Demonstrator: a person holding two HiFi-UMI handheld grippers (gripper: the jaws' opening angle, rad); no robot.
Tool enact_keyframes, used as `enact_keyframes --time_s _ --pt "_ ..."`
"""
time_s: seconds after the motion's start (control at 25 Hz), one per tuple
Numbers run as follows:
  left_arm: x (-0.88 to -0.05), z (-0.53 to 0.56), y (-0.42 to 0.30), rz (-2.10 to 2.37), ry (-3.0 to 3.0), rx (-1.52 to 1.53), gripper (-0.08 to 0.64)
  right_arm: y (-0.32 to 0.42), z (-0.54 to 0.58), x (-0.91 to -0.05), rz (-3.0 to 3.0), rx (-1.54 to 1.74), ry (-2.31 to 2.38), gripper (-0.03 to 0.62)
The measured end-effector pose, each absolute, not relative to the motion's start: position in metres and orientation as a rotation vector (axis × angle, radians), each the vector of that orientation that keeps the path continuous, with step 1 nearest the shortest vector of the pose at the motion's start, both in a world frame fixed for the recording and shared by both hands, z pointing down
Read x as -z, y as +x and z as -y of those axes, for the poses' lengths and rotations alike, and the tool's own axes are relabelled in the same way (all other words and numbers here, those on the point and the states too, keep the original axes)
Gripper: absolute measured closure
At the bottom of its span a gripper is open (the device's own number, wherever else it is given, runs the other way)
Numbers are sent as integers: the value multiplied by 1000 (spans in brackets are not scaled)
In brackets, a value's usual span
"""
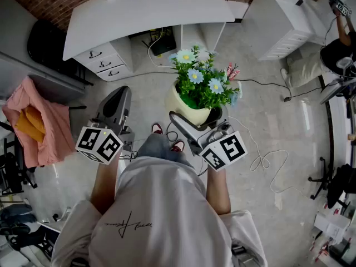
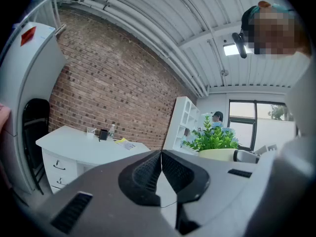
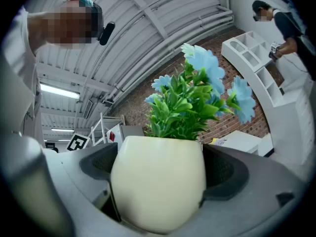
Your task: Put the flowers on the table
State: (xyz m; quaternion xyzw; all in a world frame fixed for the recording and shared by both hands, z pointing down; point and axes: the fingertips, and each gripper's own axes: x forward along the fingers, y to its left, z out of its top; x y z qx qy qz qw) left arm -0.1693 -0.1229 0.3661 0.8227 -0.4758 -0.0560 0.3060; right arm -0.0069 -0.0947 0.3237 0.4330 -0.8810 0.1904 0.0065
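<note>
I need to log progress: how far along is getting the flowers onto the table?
Done: the right tool is clamped on the cream flower pot, which is off the floor. In hand: the pot is held out in front of the person; the left tool is shut and empty. Left: setting it on the white table ahead.

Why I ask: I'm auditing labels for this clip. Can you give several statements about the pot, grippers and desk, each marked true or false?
The right gripper is clamped on the cream flower pot. True.
The left gripper holds a cup. False: its jaws are together, empty.
The flower pot stands on the white desk. False: it is held above the floor, short of the desk.
The pot holds blue flowers. True.
</note>
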Motion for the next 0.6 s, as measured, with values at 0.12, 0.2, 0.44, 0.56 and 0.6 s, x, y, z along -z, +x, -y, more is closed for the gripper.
enact_keyframes --time_s 0.12,0.2,0.44,0.56,0.6 --pt "-365 118 -162 1253 2198 127 552 -8 89 -328 2757 -617 1327 81" --pt "-363 118 -160 1250 2199 129 552 -9 90 -328 2761 -622 1317 81" --pt "-370 132 -174 1259 2185 126 552 -25 111 -327 2771 -635 1273 81" --pt "-386 144 -179 1248 2180 122 552 -30 126 -339 2783 -679 1266 81" --pt "-391 148 -180 1247 2181 122 552 -30 131 -342 2789 -699 1275 81"
